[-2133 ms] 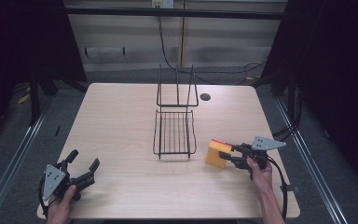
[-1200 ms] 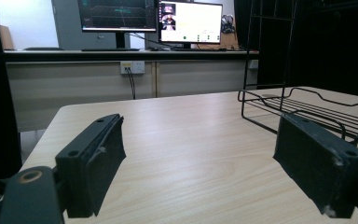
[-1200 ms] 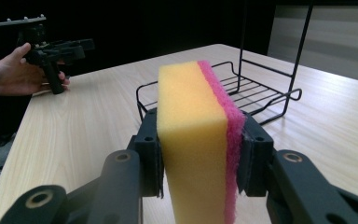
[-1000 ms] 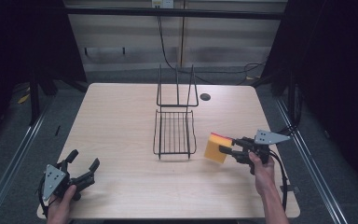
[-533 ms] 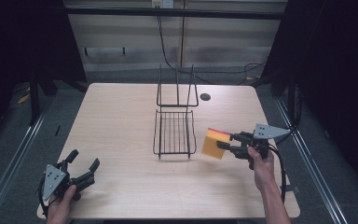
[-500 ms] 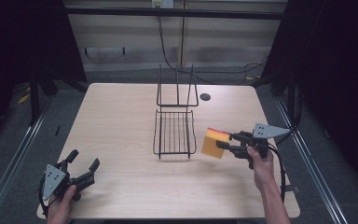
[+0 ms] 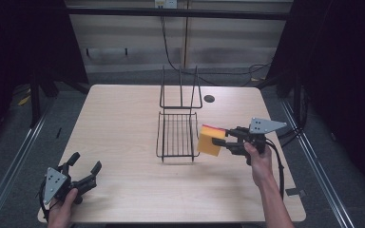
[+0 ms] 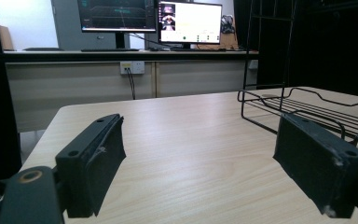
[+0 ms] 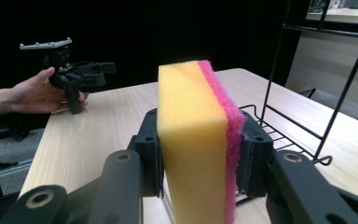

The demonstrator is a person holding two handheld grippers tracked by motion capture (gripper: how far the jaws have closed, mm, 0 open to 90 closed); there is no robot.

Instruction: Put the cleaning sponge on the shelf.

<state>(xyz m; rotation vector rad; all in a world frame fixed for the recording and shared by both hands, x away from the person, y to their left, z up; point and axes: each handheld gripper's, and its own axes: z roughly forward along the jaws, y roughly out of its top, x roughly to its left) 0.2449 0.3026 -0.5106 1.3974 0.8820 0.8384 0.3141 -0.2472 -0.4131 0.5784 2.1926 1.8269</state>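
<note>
Yellow-pink sponge point(image 9: 198, 140) clamped upright in right tool point(image 7: 224, 142), beside wire rack point(image 7: 177, 135); left tool point(image 7: 84, 173) spread apart.

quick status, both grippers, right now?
Left gripper: open, jaws wide apart, nothing between them, low over the table.
Right gripper: shut on the sponge, held beside the wire rack.

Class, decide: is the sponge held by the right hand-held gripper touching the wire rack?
Cannot tell. In the high view the sponge overlaps the wire rack's right edge; the right gripper view, from the right hand-held gripper, shows no plain contact or gap.
</note>
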